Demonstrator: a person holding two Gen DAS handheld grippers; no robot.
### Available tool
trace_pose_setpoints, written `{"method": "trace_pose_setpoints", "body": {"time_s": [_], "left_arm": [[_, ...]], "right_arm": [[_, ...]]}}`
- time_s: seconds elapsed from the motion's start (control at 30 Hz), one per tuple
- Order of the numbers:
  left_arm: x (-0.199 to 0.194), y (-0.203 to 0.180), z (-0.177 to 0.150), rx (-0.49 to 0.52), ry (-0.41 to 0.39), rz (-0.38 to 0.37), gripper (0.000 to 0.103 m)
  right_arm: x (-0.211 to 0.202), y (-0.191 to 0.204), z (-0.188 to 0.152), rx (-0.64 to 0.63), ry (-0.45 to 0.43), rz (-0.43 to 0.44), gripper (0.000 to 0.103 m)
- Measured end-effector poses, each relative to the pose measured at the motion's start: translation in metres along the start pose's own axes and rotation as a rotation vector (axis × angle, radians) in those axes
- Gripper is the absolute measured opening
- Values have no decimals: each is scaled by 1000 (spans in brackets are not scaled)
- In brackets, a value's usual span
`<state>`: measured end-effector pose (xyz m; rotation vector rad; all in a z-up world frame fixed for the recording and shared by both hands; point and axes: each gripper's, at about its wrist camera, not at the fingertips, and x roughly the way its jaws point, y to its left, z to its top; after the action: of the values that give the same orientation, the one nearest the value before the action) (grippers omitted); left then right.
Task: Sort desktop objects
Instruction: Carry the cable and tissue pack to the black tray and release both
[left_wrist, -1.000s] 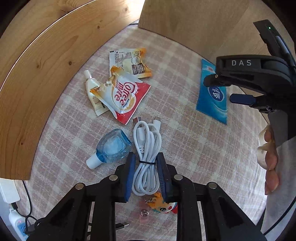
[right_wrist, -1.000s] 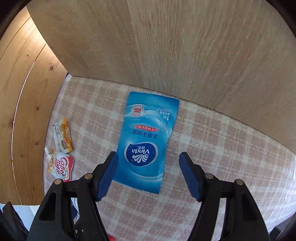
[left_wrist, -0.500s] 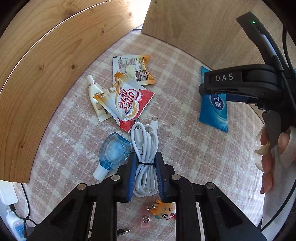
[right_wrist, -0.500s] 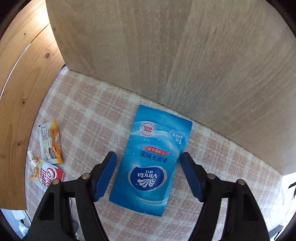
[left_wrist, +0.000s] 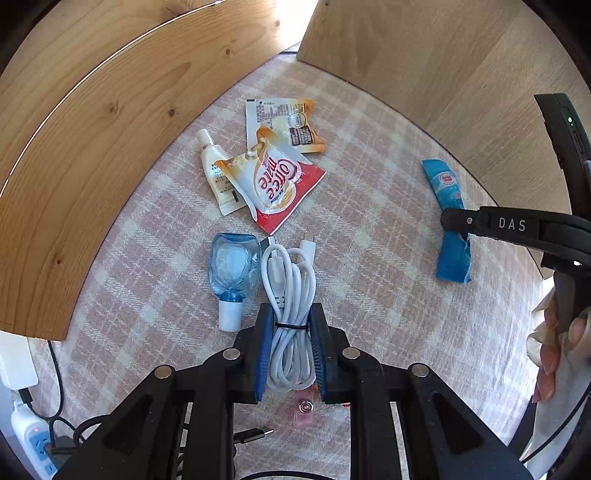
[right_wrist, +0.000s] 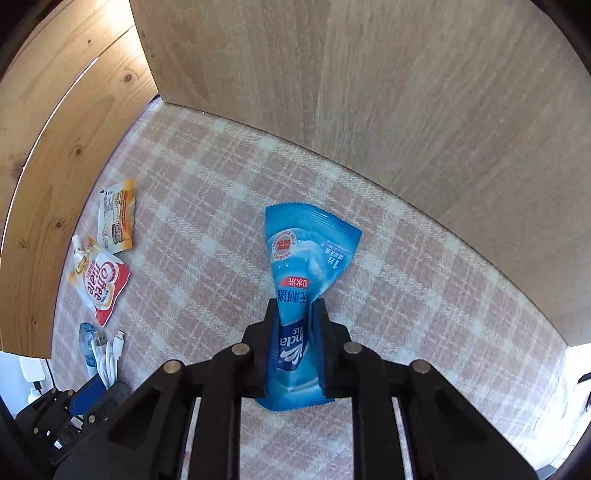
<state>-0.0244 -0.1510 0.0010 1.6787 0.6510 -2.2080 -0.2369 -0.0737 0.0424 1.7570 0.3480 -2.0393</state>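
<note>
My left gripper (left_wrist: 291, 325) is shut on a coiled white USB cable (left_wrist: 290, 280) that lies on the pink plaid cloth (left_wrist: 369, 295). My right gripper (right_wrist: 295, 314) is shut on a blue Vinda wet-wipe packet (right_wrist: 306, 247), pinching it so it creases. That packet also shows in the left wrist view (left_wrist: 448, 192), with the right gripper body (left_wrist: 517, 229) over it. A blue sanitizer bottle (left_wrist: 232, 269) lies just left of the cable. A Coffee-mate pouch (left_wrist: 273, 184), a yellow sachet (left_wrist: 284, 122) and a small white tube (left_wrist: 218, 173) lie farther back.
Wooden panels (left_wrist: 92, 122) wall the cloth on the left and at the back (right_wrist: 369, 92). A pink badge clip (left_wrist: 304, 408) and a black USB plug (left_wrist: 255, 434) lie under my left gripper. A power strip (left_wrist: 29, 432) sits at lower left.
My right gripper has closed on the blue wipe packet, crumpling its middle. My left gripper has stayed shut on the cable and drawn back slightly with it.
</note>
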Motion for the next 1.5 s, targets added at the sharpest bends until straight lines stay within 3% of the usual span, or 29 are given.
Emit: {"method": "trace_pose_setpoints", "body": {"time_s": [0.37,0.7,0.93,1.07,1.1,1.2,1.23,1.5], "left_arm": [[-38,-6,-20,32,-31,-22,18],[-78,-66,-69,188,-55,-64,18],[-96,-138,-121,358,-42,-128,18],[-95,-197,-117,459,-27,-173,18],[-101,-232,-123,483,-24,-183,18],[-93,-286,-125,554,-7,-220,18],[-102,-279,-136,583,-3,-234,18],[-103,-390,-212,790,64,-340,19]], "right_arm": [[-41,-31,-60,37,-47,99,11],[-109,-69,-159,102,-146,143,11],[-133,-116,-221,199,-191,144,11],[-157,-156,-263,270,-216,131,11],[-163,-167,-272,285,-222,121,11],[-181,-199,-301,338,-239,90,11],[-187,-211,-311,357,-243,80,11],[-228,-298,-403,538,-266,-3,11]]}}
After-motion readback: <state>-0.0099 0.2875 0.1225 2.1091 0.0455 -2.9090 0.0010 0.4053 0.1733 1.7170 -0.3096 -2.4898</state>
